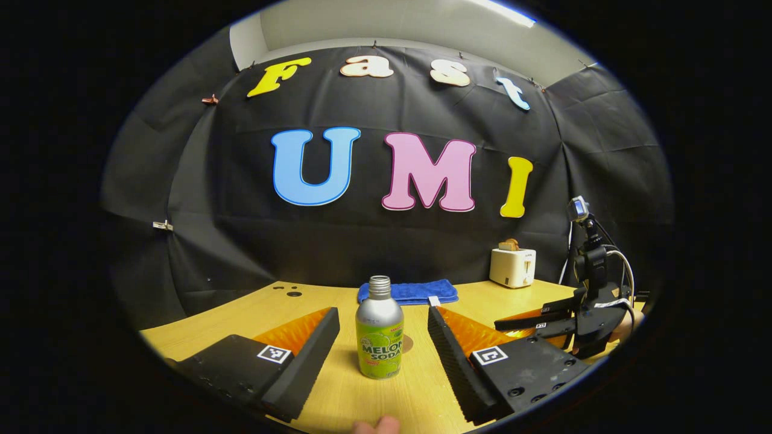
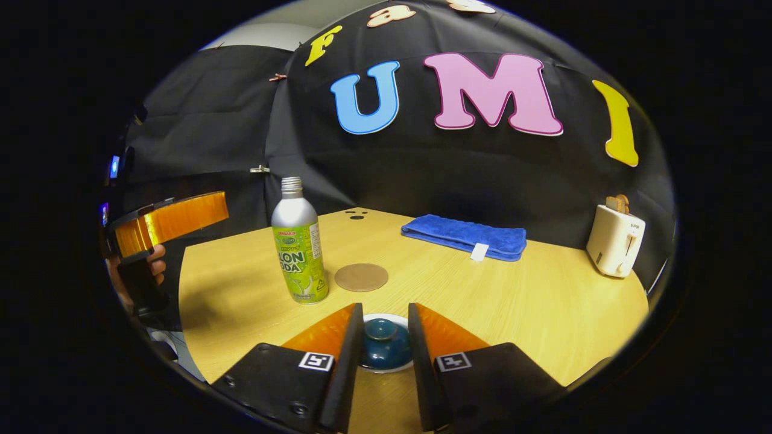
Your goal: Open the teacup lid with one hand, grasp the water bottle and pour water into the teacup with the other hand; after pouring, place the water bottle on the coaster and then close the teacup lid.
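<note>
One wooden table point(image 2: 482, 301). On it, one folded blue towel point(image 2: 464, 236), one cream toaster point(image 2: 615, 240) with a slice inside, one uncapped water bottle point(image 1: 379, 328) standing upright, contents unseen. Beside the bottle, one round coaster point(image 2: 361, 277), bare. Left gripper point(image 1: 382, 337) spread wide, fingers flanking the bottle without touching. Right gripper point(image 2: 386, 337) narrowly parted around the teacup lid point(image 2: 385, 343); contact unclear, cup mostly hidden.
</note>
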Demonstrator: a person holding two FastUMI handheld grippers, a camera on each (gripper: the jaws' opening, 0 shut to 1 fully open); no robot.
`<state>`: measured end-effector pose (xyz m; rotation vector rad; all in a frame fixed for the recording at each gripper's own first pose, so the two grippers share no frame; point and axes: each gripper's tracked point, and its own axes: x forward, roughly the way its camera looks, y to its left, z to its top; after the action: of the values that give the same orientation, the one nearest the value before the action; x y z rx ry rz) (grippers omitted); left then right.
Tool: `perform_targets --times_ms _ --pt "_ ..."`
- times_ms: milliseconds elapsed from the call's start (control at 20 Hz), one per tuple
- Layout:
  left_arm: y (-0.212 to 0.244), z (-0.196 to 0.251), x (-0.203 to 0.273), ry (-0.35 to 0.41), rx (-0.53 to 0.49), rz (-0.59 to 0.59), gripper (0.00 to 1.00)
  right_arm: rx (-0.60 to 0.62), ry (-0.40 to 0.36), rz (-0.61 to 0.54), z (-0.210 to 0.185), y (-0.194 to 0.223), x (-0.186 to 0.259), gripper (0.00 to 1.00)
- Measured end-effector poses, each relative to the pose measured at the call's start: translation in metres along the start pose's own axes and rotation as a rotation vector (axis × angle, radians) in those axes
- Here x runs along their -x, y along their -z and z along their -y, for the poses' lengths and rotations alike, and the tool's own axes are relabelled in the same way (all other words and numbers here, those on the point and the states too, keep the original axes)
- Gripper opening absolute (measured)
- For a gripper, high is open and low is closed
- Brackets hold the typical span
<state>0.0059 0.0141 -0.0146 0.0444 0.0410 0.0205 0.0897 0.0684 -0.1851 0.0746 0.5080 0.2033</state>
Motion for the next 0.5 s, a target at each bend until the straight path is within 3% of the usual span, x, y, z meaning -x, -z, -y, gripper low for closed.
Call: perform_targets --times_ms 50,300,350,450,500 --pt "0.0008 -0.0005 0.0004 0.000 0.000 0.001 0.93 -0.001 -0.002 -0.007 -0.0001 0.0016 -0.0017 0.42" --pt "-0.0004 -0.0035 -0.0003 -0.006 -0.006 0.005 0.93 -0.027 -0.033 -0.027 -0.0046 0.0072 -0.0069 0.43" --pt "0.0015 -0.0037 -0.0002 -0.007 -0.005 0.004 0.93 -0.019 -0.039 -0.031 -0.0045 0.0069 -0.0038 0.32" --pt "0.0034 -0.0039 -0.0015 -0.007 -0.001 0.001 0.93 0.004 -0.033 -0.025 -0.0039 0.0061 -0.0033 0.25" --pt "0.0041 -0.0043 -0.0021 -0.006 0.001 -0.002 0.93 0.013 -0.021 -0.011 -0.0010 0.0026 -0.0020 0.30"
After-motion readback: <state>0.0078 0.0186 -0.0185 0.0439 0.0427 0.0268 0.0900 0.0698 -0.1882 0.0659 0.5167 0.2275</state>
